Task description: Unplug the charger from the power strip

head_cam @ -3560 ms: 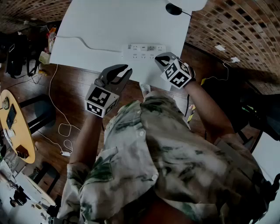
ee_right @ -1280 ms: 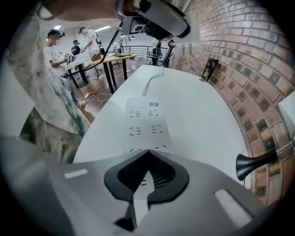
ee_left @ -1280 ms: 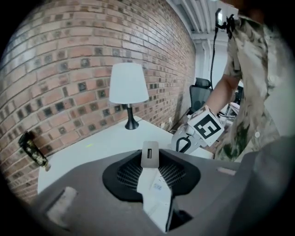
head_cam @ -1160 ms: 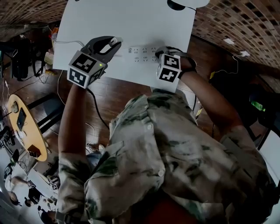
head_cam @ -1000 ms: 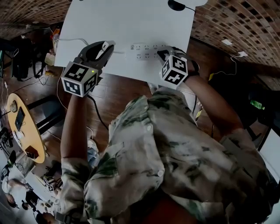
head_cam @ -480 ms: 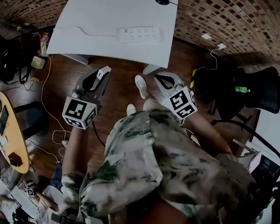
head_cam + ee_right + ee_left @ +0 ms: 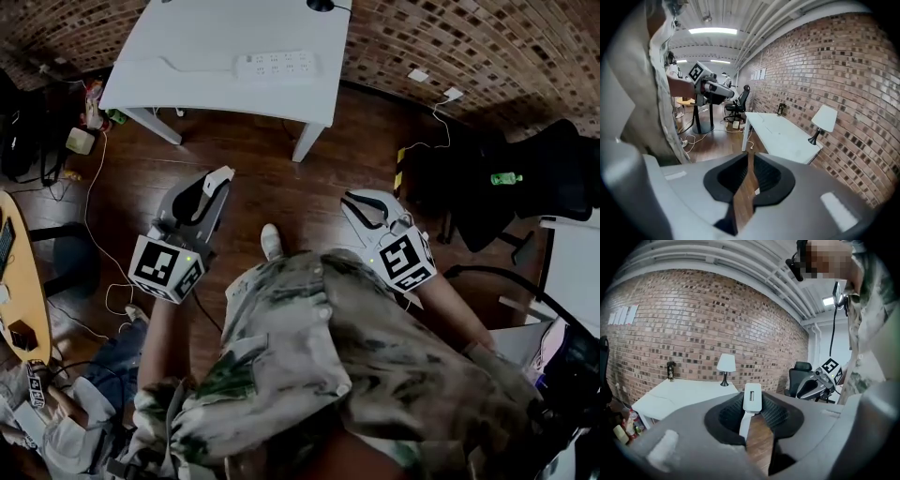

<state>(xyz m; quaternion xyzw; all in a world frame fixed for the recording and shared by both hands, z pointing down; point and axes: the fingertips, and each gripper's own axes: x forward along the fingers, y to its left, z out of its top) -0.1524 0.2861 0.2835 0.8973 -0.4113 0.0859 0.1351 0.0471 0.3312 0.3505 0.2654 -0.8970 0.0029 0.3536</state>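
A dark wooden floor (image 7: 309,202) runs back to a brick wall (image 7: 450,37). In the count there are two grippers, one charger, one power strip, one white table and one table lamp.

Nearest, the person stands on the floor with a gripper in each hand, both raised in front of the body. The left gripper (image 7: 217,183) is clamped on the charger (image 7: 752,397), a small white block pinched between the jaw tips. In the left gripper view it stands upright with its longer side vertical and a face with a small slot turned back toward the camera. In the head view it sticks out past the tips toward the table. The right gripper (image 7: 749,159) has its jaws drawn in to a thin slit and holds nothing; only floor shows through the gap.

Farther off, the table (image 7: 206,37) stands by the wall. The power strip (image 7: 275,64) lies flat on it near the front edge, socket face up. Its long axis runs left to right in the head view, and its cable (image 7: 178,66) leaves the left end. The lamp (image 7: 725,365) sits at the table's far side.

About a second ago both grippers were at the strip. Now they are well apart from it, the table sits farther off in the view, and the charger has come away with the left gripper.
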